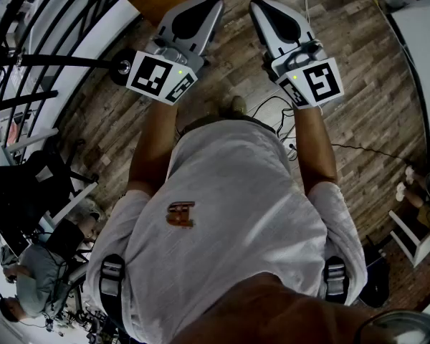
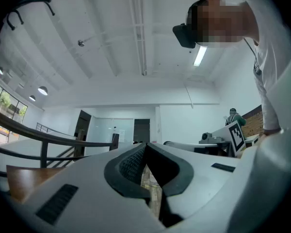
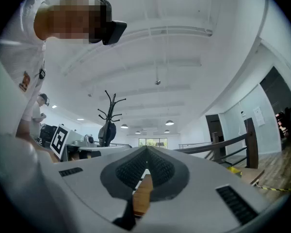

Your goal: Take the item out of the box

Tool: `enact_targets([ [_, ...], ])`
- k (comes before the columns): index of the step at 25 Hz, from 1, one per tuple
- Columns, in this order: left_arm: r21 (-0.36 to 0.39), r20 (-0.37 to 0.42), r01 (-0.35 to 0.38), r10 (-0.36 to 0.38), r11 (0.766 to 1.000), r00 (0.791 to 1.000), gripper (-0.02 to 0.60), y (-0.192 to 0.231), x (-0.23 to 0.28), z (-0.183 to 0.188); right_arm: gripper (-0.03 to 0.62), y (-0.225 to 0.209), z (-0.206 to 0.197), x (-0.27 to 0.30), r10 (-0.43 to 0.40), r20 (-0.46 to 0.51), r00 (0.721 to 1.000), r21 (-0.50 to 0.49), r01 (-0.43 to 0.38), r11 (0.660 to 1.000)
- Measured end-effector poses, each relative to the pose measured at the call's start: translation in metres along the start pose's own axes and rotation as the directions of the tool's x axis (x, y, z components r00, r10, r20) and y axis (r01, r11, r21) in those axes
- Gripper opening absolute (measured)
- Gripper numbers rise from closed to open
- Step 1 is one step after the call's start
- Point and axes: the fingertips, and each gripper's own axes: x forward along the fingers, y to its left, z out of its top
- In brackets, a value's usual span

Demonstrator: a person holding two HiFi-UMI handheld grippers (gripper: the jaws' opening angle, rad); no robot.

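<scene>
Ahead of the person's shirt (image 1: 236, 192) and above the wooden floor (image 1: 358, 84), the left gripper (image 1: 213, 4) is clenched on nothing. The right gripper (image 1: 256, 6) beside it is also clenched and empty. No view shows the box or item.

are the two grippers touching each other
Apart. The head view shows a strip of wooden floor between the left gripper and the right gripper.
</scene>
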Motion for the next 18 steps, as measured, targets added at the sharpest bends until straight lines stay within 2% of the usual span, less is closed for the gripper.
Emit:
enact_targets([
  [11,-0.019,0.001,0.004,-0.004,1.000,1.000,0.020,0.007,0.028,-0.007,0.032,-0.029,0.003,-0.002,-0.025,0.007,1.000,-0.013,0.025,1.000],
  [18,-0.023,-0.003,0.002,-0.002,1.000,1.000,0.020,0.004,0.074,-0.017,0.032,-0.080,0.010,-0.019,-0.046,-0.004,0.999,-0.030,0.046,0.998],
])
